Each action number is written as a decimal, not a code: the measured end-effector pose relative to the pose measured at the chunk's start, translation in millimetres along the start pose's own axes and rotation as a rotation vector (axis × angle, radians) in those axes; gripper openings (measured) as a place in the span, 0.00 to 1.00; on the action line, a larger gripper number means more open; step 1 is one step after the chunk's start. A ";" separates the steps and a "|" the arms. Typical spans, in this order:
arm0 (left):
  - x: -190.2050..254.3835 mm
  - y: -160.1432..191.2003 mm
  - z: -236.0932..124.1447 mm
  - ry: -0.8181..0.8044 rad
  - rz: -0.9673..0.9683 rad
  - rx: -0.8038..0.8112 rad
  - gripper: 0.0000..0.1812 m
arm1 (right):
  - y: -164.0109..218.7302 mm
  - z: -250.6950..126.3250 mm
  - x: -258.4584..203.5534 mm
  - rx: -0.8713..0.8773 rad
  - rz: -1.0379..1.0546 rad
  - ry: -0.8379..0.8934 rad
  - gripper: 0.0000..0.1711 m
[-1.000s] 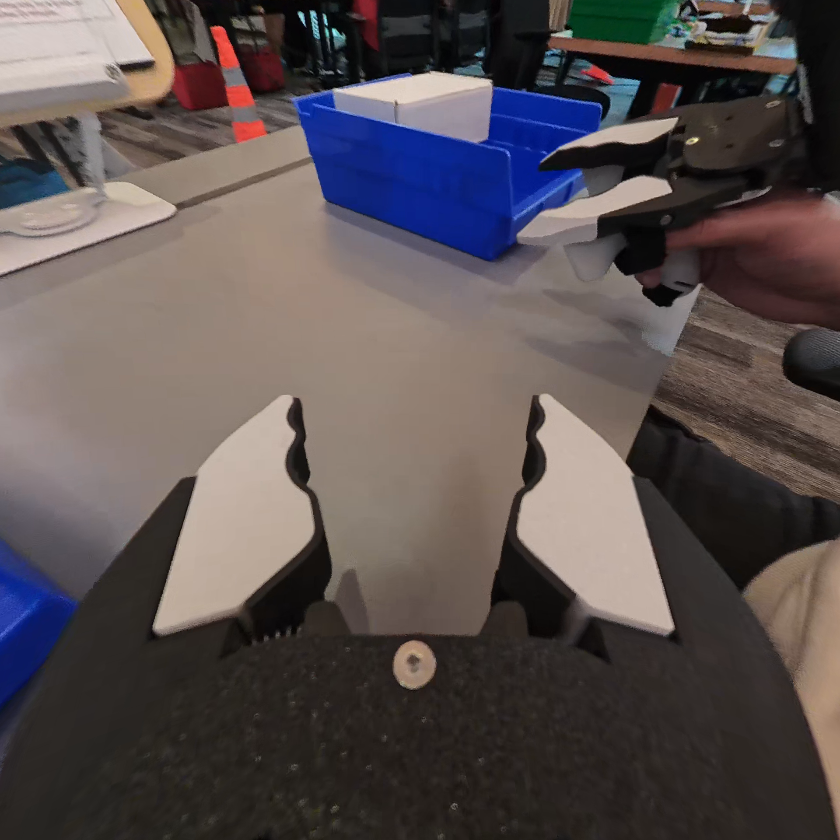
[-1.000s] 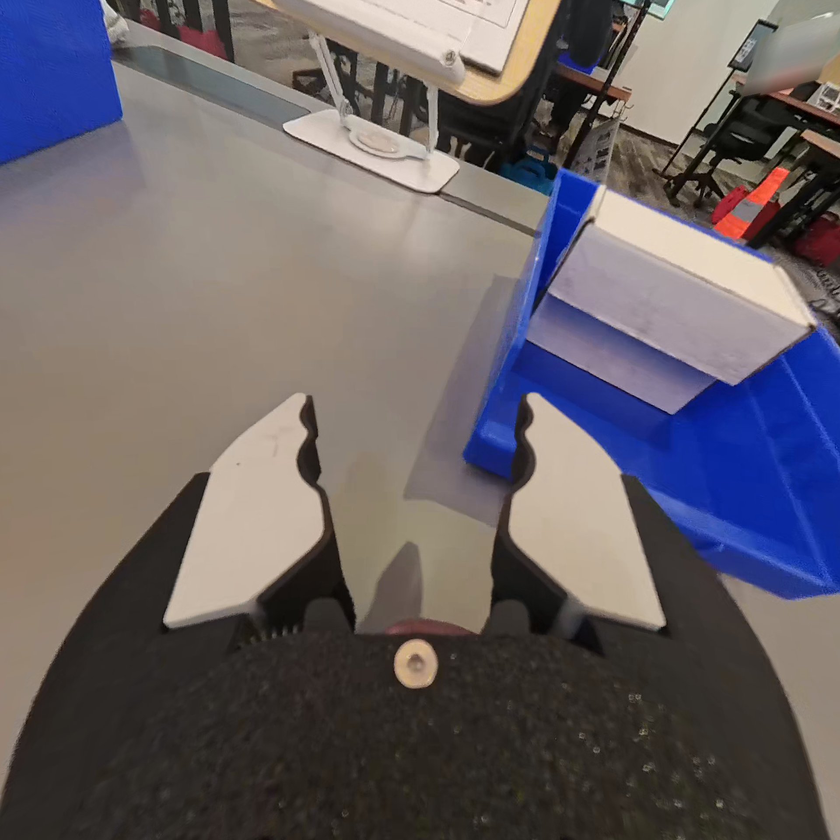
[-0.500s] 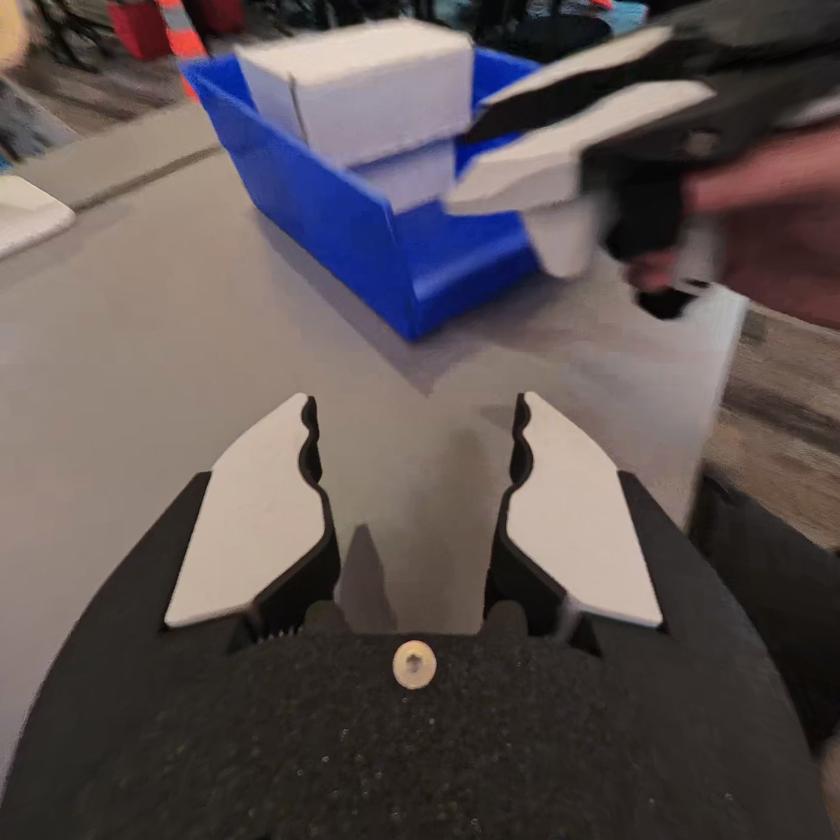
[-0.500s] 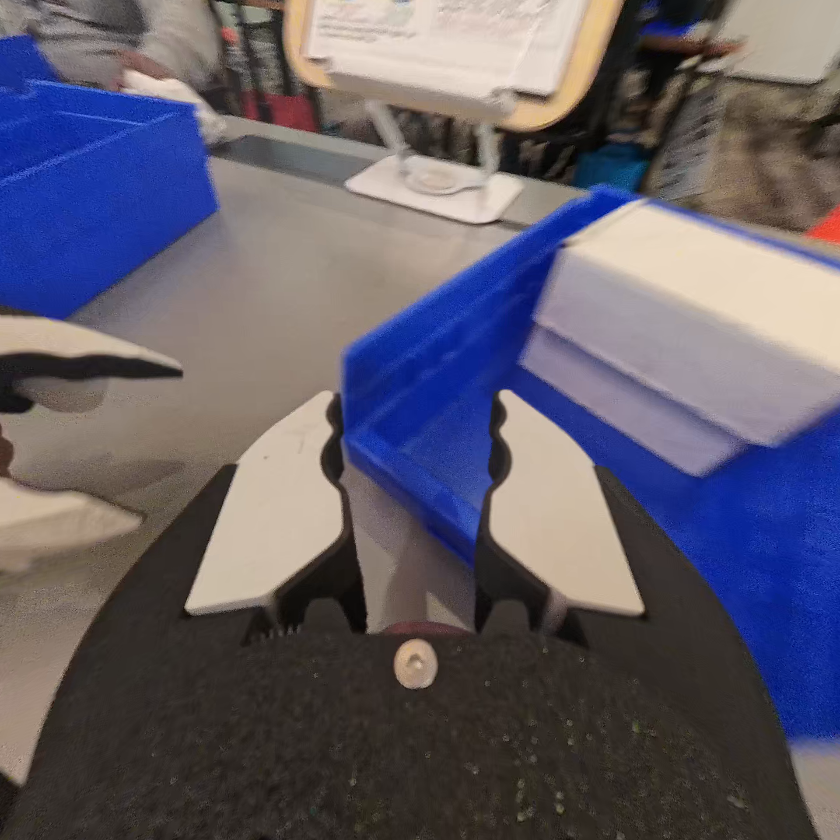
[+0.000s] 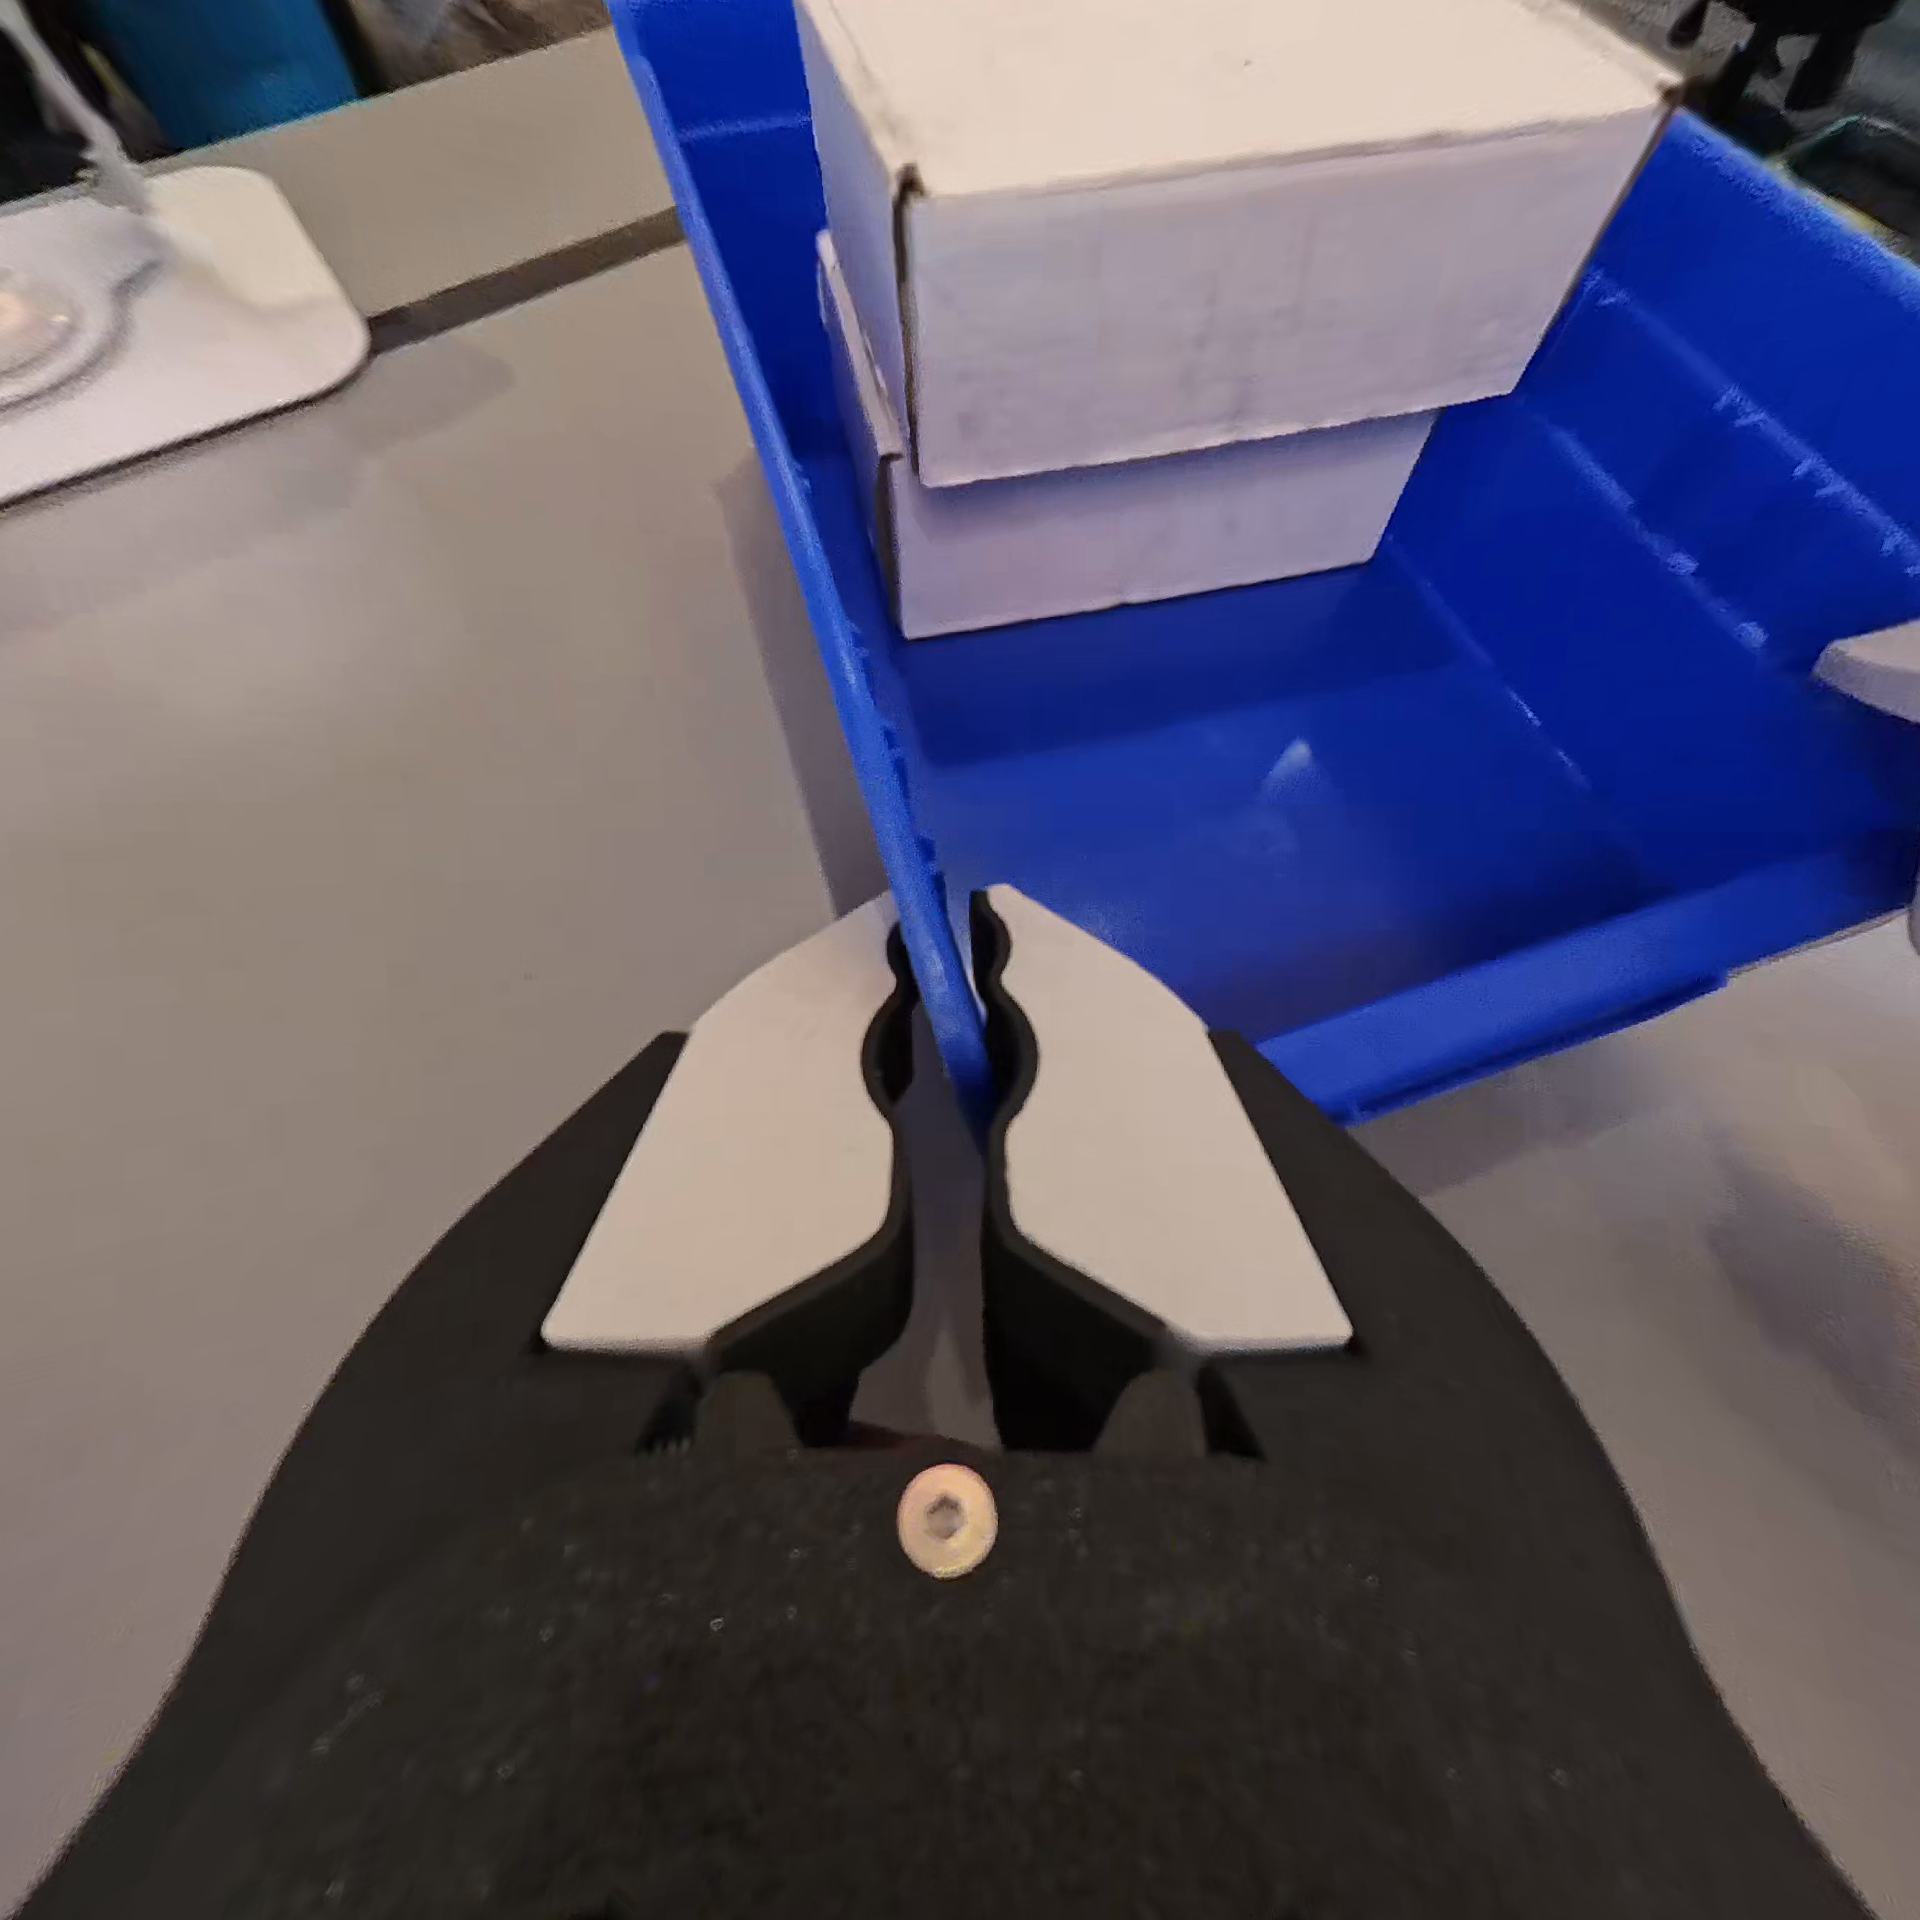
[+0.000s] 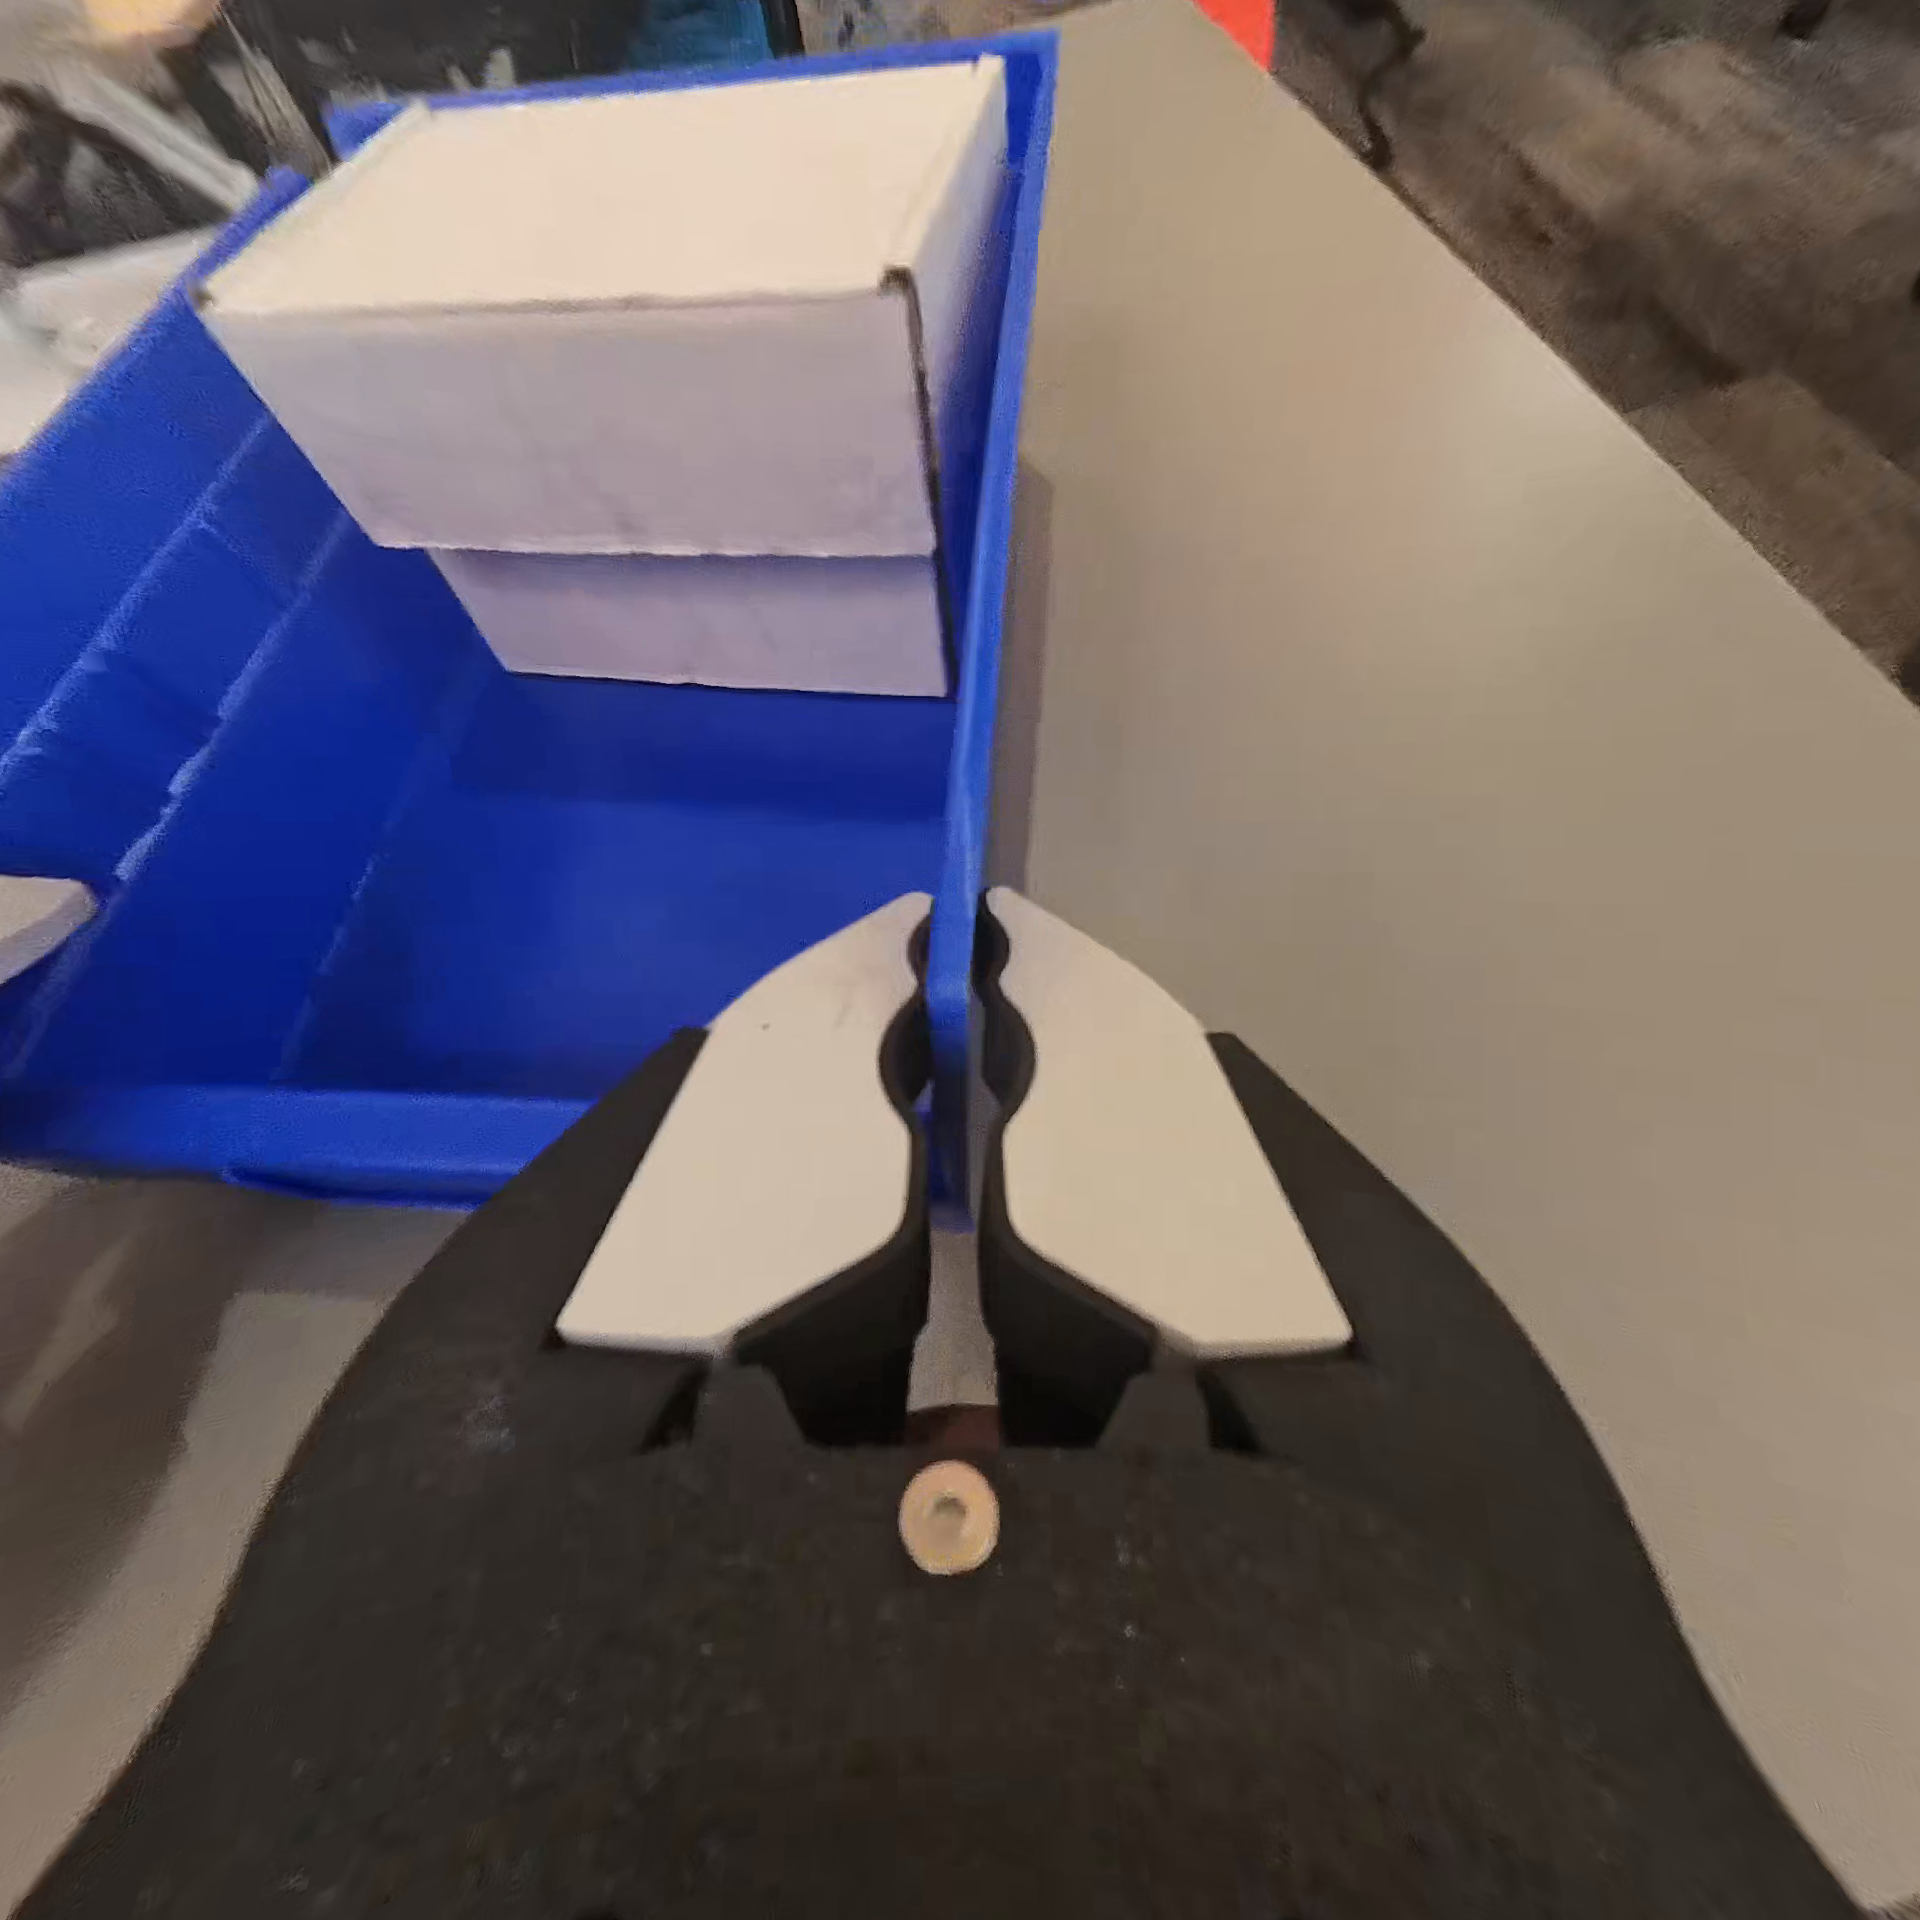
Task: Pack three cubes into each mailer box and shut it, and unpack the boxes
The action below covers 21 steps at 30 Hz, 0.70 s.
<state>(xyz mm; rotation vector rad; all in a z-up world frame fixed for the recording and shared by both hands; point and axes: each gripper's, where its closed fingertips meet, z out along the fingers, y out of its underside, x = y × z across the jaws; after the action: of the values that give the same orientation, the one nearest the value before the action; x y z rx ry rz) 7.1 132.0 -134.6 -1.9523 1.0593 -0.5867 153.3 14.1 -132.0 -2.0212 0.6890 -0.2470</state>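
Note:
A blue bin (image 5: 1558,644) (image 6: 208,831) stands on the grey table and holds two shut white mailer boxes stacked at its far end: the upper box (image 5: 1226,239) (image 6: 623,343) on the lower box (image 5: 1132,540) (image 6: 707,623). My left gripper (image 5: 933,940) is shut on the bin's left side wall near the front corner. My right gripper (image 6: 956,914) is shut on the bin's right side wall near the front corner. A tip of the right gripper shows at the right edge of the left wrist view (image 5: 1881,675). No cubes are in view.
The grey table (image 5: 364,779) (image 6: 1403,727) spreads to the left of the bin and to its right. A white stand base (image 5: 177,343) sits on the table at the far left. The table's right edge (image 6: 1662,447) drops to the floor. Spacing between my two grippers at the tips: around 20 cm. The white stand base (image 5: 177,343) is closer to my left gripper, around 40 cm from its tips; the right tips are 50 cm off.
Both grippers moved in to the blue bin and shut on its two side walls; a second ago they were open and apart from it.

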 end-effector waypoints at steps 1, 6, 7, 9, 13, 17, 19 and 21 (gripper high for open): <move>-10.3 2.0 -8.4 -0.019 -0.011 0.009 0.06 | -1.4 0.1 -12.1 -0.005 -0.028 0.000 0.02; -92.6 18.6 -69.3 -0.206 -0.034 0.065 0.04 | -6.4 5.2 -110.6 0.067 -0.146 -0.142 0.02; -109.7 25.3 -81.8 -0.241 -0.052 0.071 0.04 | -7.1 5.8 -132.7 0.080 -0.168 -0.178 0.02; -140.6 42.7 -101.8 -0.301 -0.084 0.063 0.04 | -4.0 9.1 -173.7 0.083 -0.216 -0.236 0.02; -171.3 77.1 -116.5 -0.320 -0.130 0.019 0.06 | 18.2 22.1 -218.5 0.022 -0.262 -0.293 0.02; -150.9 65.7 -129.2 -0.211 -0.049 0.043 0.22 | 13.7 21.9 -214.4 0.082 -0.237 -0.348 0.02; -137.2 46.3 -156.1 -0.148 -0.034 0.140 0.31 | 11.3 12.3 -203.1 0.129 -0.257 -0.356 0.09; -128.8 30.5 -196.4 -0.076 -0.069 0.259 0.32 | 13.8 -3.9 -191.1 0.154 -0.299 -0.370 0.19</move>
<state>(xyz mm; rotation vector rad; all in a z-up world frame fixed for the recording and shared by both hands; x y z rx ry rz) -214.8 144.9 -53.0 -1.7742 0.8279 -0.6478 -10.3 113.4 -122.2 -1.9445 0.1318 -0.0899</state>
